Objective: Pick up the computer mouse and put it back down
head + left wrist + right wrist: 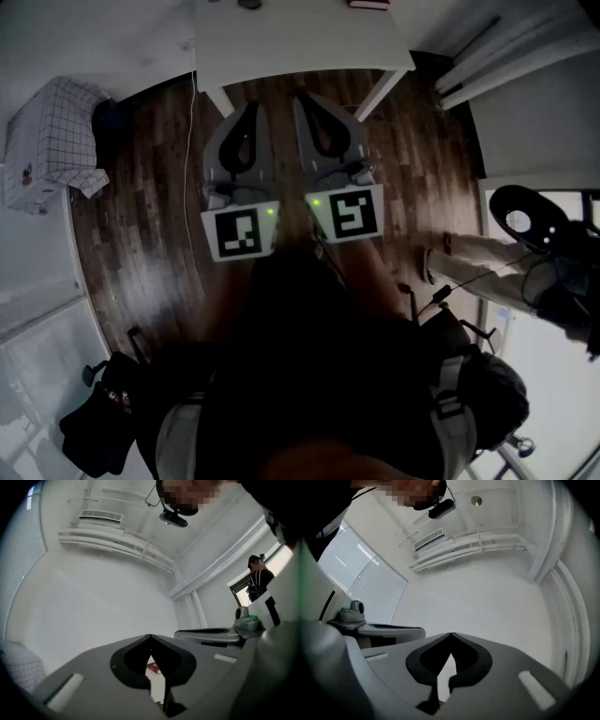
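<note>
I hold both grippers close to my body over the wooden floor, side by side, aimed at the white table. A small dark rounded thing at the table's far edge is cut off by the frame; I cannot tell if it is the mouse. My left gripper is shut, tips touching, with nothing held. My right gripper is shut and empty too. Both stop short of the table's near edge and look at white wall and ceiling. A red book shows through the left jaws' opening.
The red book lies at the table's far right. A checked white box stands on the left, a black bag at lower left. A seated person's legs reach in from the right. Another person stands by a window.
</note>
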Demonstrator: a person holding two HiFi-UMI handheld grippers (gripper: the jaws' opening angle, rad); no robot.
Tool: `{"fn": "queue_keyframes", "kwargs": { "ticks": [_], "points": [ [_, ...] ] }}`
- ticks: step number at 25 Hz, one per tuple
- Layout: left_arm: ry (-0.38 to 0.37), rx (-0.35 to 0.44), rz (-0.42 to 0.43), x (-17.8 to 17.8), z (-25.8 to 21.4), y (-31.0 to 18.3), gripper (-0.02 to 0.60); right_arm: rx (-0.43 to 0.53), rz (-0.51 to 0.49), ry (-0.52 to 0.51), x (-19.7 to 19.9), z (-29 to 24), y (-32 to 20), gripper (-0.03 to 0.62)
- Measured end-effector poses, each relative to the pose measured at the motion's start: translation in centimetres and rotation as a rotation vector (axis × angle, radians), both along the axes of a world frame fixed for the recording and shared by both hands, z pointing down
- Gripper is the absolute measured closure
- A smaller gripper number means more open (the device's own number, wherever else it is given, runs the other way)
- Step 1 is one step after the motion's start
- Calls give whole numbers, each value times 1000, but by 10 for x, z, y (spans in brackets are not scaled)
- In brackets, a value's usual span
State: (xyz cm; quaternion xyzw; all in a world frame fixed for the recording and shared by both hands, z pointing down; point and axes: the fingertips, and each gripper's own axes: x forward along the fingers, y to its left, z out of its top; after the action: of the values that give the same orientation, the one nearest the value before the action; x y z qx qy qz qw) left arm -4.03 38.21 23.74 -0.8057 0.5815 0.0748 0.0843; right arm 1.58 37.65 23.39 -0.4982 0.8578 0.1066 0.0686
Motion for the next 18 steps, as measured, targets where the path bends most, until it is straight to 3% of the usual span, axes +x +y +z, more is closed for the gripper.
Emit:
{"fn": "queue_keyframes", "kwargs": {
  "ticks": [18],
  "points": [
    [1, 0, -12, -1, -2, 8, 581, 39, -4, 7, -3, -7, 10, 580]
  ]
}}
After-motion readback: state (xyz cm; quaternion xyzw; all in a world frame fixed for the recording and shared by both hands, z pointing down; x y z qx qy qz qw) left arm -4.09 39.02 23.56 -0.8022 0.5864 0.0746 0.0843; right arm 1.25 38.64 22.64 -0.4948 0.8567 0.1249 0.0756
